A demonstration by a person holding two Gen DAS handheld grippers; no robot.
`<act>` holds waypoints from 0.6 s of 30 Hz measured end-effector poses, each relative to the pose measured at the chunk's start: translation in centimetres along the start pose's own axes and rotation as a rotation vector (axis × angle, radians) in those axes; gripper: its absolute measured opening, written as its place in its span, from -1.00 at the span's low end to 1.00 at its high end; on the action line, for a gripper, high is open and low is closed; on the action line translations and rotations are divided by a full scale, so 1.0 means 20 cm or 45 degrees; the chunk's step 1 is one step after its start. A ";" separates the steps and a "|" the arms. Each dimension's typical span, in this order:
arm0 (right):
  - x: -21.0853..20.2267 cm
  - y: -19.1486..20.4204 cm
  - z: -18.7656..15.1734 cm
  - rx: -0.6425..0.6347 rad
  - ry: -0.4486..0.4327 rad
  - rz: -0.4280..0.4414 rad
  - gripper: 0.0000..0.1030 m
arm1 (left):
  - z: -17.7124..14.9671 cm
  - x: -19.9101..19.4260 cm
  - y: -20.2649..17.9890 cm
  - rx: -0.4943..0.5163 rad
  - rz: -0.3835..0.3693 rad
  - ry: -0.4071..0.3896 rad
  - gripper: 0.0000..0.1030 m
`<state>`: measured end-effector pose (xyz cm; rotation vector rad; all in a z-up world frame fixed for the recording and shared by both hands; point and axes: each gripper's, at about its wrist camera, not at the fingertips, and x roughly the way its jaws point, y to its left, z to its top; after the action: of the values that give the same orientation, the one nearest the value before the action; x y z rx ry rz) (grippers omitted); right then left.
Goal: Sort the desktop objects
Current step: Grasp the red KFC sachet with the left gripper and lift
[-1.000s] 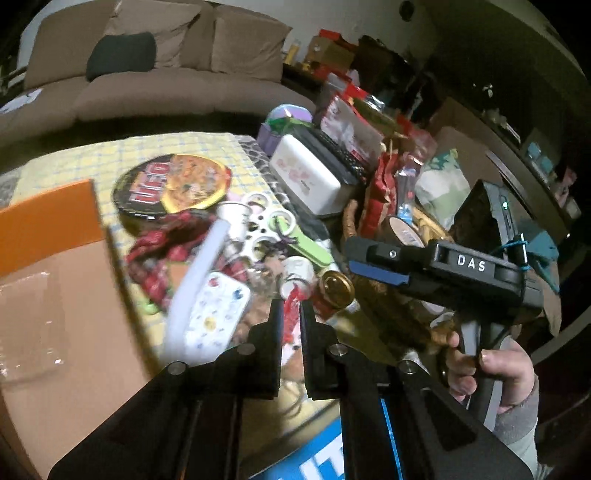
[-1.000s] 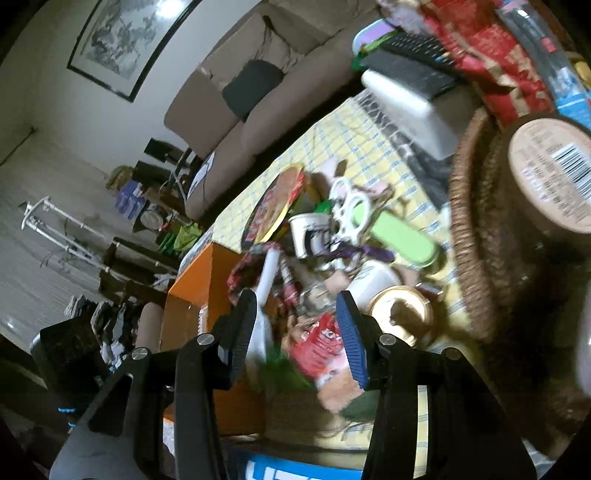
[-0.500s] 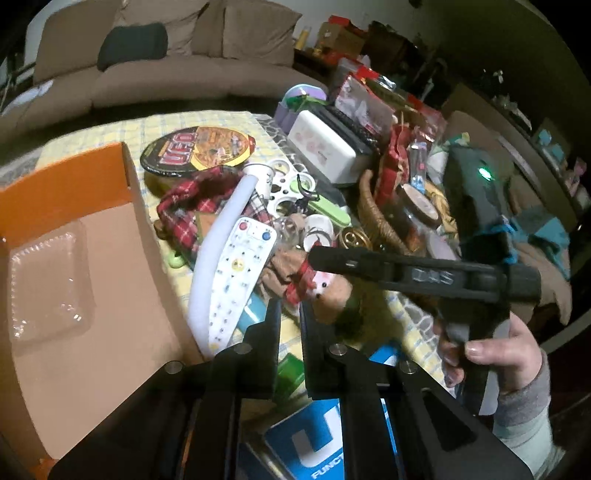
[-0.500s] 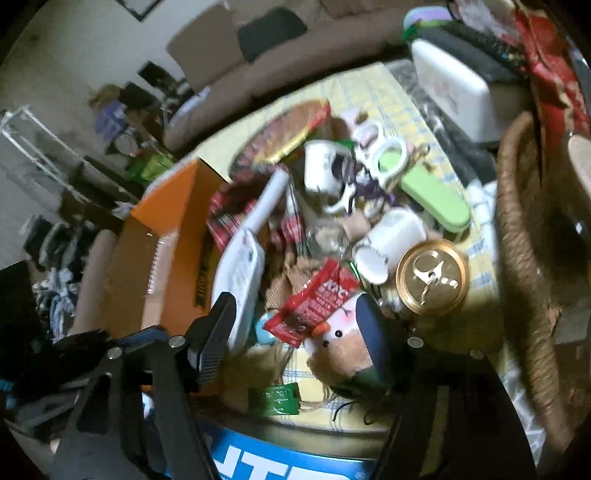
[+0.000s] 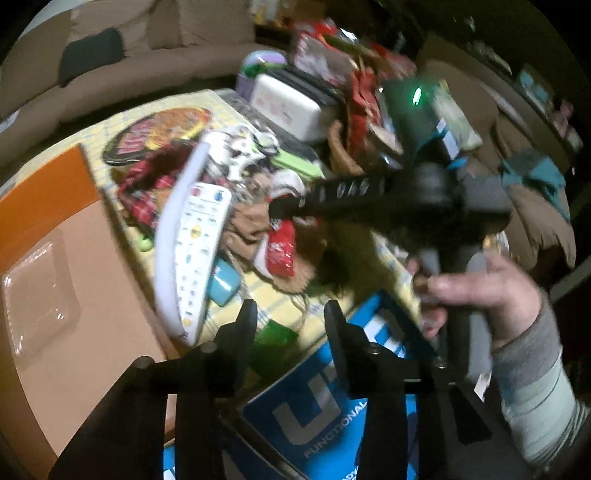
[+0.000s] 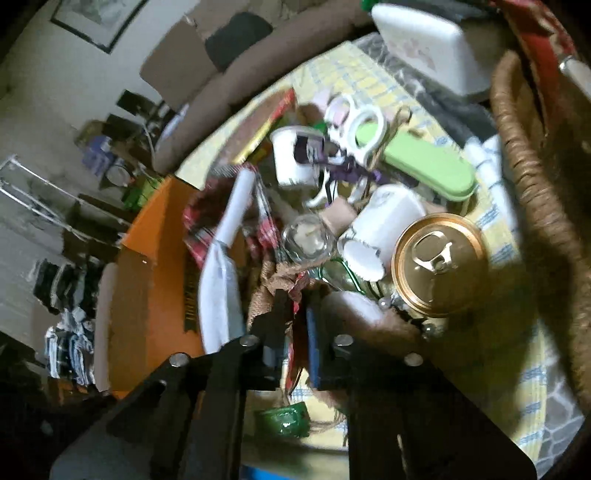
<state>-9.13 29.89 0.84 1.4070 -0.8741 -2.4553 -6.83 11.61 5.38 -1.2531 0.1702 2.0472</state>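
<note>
Nearest the left wrist camera, the left gripper (image 5: 290,314) hangs over the table's near edge with its jaws opening and nothing between them; below them lie a green packet (image 5: 275,338) and a blue printed box (image 5: 321,402). To the left sits an open orange cardboard box (image 5: 55,229) with a clear plastic tray (image 5: 37,295) inside. The table (image 5: 177,107) wears a yellow checked cloth, and the clutter to be sorted is heaped on it: a white remote control (image 5: 199,247) lying by a long white tube (image 5: 173,229), a teal case (image 5: 221,284), a red plaid cloth (image 5: 147,192) and a round printed lid (image 5: 159,133). From the right, a hand (image 5: 491,291) in a grey sleeve brings the right gripper (image 6: 295,299) into the pile — its jaws are pinched nearly together on the red snack wrapper (image 5: 280,247), which lies among brown fabric (image 6: 266,295) at the pile's near side. Just beyond stand a gold-topped can (image 6: 439,262), a small glass jar (image 6: 308,240), white cups (image 6: 384,221), a green case (image 6: 428,166) and white-handled scissors (image 6: 354,122). A woven basket (image 6: 528,177) borders the right side, and a white box (image 6: 424,40) sits behind. Farther back are a brown sofa (image 5: 147,59) with a dark cushion (image 5: 92,55) and a framed picture (image 6: 96,18) on a pale wall — the room is dim.
</note>
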 end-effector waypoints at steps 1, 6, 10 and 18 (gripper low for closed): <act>-0.05 0.01 0.00 -0.007 -0.023 0.023 -0.90 | 0.01 0.02 -0.02 0.039 0.021 0.032 -0.22; -0.23 0.05 0.02 -0.045 -0.090 0.099 -0.91 | 0.11 0.14 -0.11 0.252 0.142 0.234 -0.22; -0.30 0.02 0.03 -0.011 -0.114 0.151 -0.91 | 0.15 0.23 -0.11 0.318 0.168 0.373 -0.26; -0.42 -0.01 0.05 -0.029 -0.160 0.195 -0.91 | 0.11 0.47 -0.14 0.505 0.267 0.645 -0.47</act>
<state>-5.36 33.98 7.23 1.1433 -0.9391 -2.4500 -9.16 19.54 -0.49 -1.5103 0.9287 1.7012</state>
